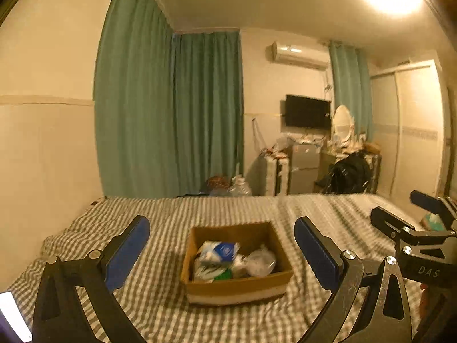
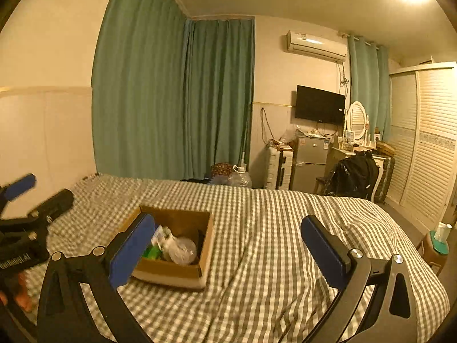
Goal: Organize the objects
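- Open brown cardboard box (image 1: 238, 281) of mixed packets sits on grey-checked bedspread (image 2: 271, 243);
- left gripper (image 1: 222, 248) spread wide, empty;
- right gripper (image 2: 228, 245) likewise spread, holding nothing

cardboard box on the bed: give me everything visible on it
The box is brown corrugated cardboard, open-topped, with a pale band along the base of its near wall. It sits upright and flat on the checked bedspread, between the two grippers' views; neither gripper touches it. It holds loose clutter: a white and blue packet, something green and a crumpled clear plastic piece. Contents stay below the rim.
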Motion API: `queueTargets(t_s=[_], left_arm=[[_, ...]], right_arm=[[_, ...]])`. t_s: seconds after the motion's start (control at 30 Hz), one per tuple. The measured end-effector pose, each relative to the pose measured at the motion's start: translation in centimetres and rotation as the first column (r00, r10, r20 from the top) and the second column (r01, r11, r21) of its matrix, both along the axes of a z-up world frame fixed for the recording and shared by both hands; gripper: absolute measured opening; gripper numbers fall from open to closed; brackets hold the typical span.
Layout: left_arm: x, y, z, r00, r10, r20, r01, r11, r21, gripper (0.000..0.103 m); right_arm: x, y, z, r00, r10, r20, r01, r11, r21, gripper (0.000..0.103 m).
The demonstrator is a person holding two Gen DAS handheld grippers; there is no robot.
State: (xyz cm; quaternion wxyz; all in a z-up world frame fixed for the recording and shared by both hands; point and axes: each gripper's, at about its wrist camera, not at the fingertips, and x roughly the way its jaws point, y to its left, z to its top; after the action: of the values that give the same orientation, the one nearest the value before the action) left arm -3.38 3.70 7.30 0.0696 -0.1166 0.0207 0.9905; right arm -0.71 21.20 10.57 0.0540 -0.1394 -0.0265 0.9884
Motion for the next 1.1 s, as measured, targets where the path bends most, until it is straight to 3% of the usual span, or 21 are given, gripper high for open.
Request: queueTargets(t_s=[0.17,0.33,1.1], left_arm=[[-0.5,-0.9,-3.3,0.997,0.043,0.063,-0.045,0.998,0.033,0.103],[-1.2,-1.0,-5.5,0.991,0.036,0.132,-0.044,0.997,0.061,0.103],[-0.8,-0.4,-6.7,0.984,0.011,0.176,-0.019,0.999,0.041,0.103]], right_arm=[[-0.7,-0.7,-3.8,1.0,0.007,0.017,-0.008,0.999,0.047,0.103],[-1.6,-0.3,-5.8,0.998,0.014,0.066,-0.017,0.999,0.034,0.103],[-1.5,0.5,-6.3,0.997,-0.002,0.083,0.005,0.999,-0.033,0.103]])
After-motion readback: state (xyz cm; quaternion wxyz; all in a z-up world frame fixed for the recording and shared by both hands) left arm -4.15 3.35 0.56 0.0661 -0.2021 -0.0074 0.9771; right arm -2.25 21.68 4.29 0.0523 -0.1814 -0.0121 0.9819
